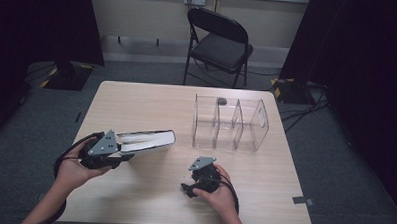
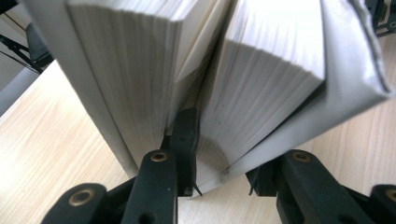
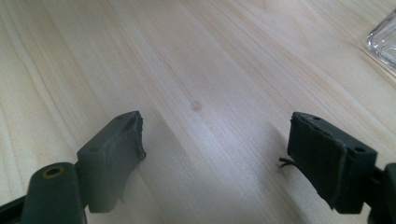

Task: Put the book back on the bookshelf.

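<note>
My left hand-held gripper [image 1: 127, 150] clamps part of the pages and one cover of a thick white-covered book [image 1: 148, 140], which lies on the pale wooden desk [image 1: 136, 105]. My right hand-held gripper [image 3: 215, 144] hangs released, jaws wide over bare wood, near the clear plastic divider rack [image 1: 231, 124].

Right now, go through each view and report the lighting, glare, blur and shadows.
High view: dim, dark curtains at both sides; the clear plastic divider rack catches faint glare. Left gripper view: the white thick book is bright, its near pages soft, with the left gripper clamped on part of them. Right gripper view: sheen on the pale wooden table, soft shadows under the open right gripper.
</note>
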Available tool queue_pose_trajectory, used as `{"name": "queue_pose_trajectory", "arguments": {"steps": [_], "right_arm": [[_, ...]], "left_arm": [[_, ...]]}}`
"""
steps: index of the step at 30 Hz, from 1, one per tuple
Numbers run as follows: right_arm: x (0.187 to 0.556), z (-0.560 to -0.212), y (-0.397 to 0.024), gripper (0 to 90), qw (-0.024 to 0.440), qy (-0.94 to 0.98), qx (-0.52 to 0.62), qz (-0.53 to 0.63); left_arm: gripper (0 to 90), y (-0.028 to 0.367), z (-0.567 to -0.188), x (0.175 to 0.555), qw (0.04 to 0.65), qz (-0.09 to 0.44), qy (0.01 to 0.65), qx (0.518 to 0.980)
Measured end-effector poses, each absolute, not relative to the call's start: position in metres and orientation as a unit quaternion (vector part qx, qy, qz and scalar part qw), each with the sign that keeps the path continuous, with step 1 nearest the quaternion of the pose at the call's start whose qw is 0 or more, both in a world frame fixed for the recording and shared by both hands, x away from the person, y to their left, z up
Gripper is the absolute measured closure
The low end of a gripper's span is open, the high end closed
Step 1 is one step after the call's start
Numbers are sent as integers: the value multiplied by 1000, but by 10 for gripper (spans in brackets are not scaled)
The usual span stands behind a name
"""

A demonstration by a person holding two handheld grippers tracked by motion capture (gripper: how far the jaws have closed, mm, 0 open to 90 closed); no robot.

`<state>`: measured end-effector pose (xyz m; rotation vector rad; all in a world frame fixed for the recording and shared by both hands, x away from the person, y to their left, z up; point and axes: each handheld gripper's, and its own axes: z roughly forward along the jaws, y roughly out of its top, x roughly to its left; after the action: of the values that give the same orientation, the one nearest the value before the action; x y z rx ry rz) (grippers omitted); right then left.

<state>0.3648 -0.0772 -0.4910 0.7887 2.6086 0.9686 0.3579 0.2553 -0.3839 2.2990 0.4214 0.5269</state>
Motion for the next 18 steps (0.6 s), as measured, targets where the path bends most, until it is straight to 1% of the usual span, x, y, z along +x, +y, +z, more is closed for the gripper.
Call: {"name": "queue_pose_trajectory", "arguments": {"steps": [3, 11, 18], "right_arm": [[365, -495, -79, 123, 116, 886, 288, 346], [365, -502, -84, 97, 121, 875, 281, 375], [365, -502, -84, 96, 124, 875, 281, 373]], "left_arm": [[687, 256, -382, 358, 365, 200, 164, 895], [696, 256, -377, 356, 358, 188, 173, 898], [712, 255, -371, 356, 345, 182, 178, 903]]}}
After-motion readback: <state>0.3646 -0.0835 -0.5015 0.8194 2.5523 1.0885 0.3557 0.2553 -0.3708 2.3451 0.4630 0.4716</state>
